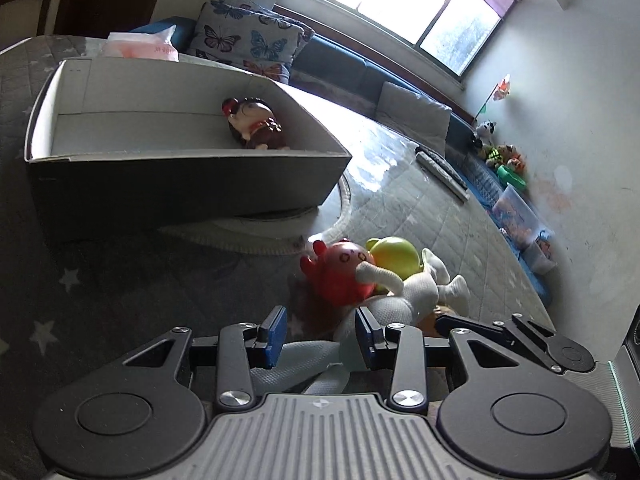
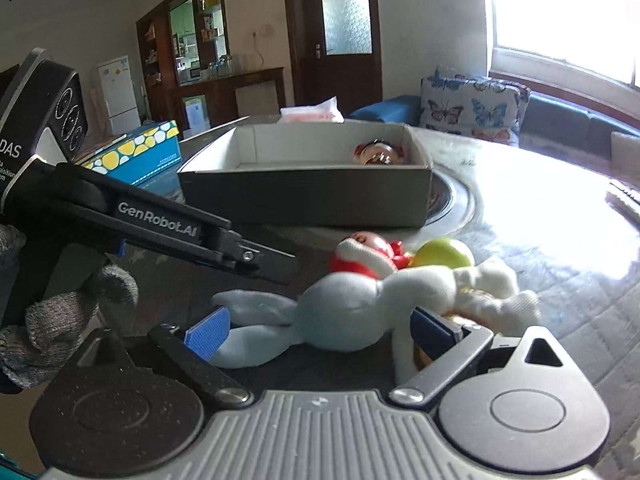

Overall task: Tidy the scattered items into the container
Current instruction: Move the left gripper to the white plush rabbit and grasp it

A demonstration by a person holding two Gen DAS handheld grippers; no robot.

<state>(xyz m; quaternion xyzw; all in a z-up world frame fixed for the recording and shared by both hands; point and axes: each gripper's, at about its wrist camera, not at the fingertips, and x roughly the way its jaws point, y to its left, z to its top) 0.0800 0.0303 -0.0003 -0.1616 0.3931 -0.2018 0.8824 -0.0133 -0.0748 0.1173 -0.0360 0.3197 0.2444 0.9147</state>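
A grey open box (image 1: 188, 176) (image 2: 304, 196) stands on the quilted table and holds a brown doll figure (image 1: 256, 124) (image 2: 378, 154). In front of it lie a red round toy (image 1: 340, 272) (image 2: 368, 256), a yellow-green round toy (image 1: 394, 256) (image 2: 444, 254) and a pale plush rabbit (image 1: 412, 292) (image 2: 352, 312) draped over them. My left gripper (image 1: 320, 336) is open, its blue pads either side of the rabbit's ears. My right gripper (image 2: 320, 336) is open, its pads flanking the rabbit's head and body. The left gripper (image 2: 276, 266) also shows in the right wrist view, above the ears.
A blue and yellow patterned box (image 2: 140, 152) sits left of the grey box. A plastic bag (image 1: 144, 46) lies behind it. A remote (image 1: 442, 172) lies near the table's far edge. A round turntable (image 2: 452, 200) sits under the box. Butterfly cushions (image 1: 252, 36) are on the sofa.
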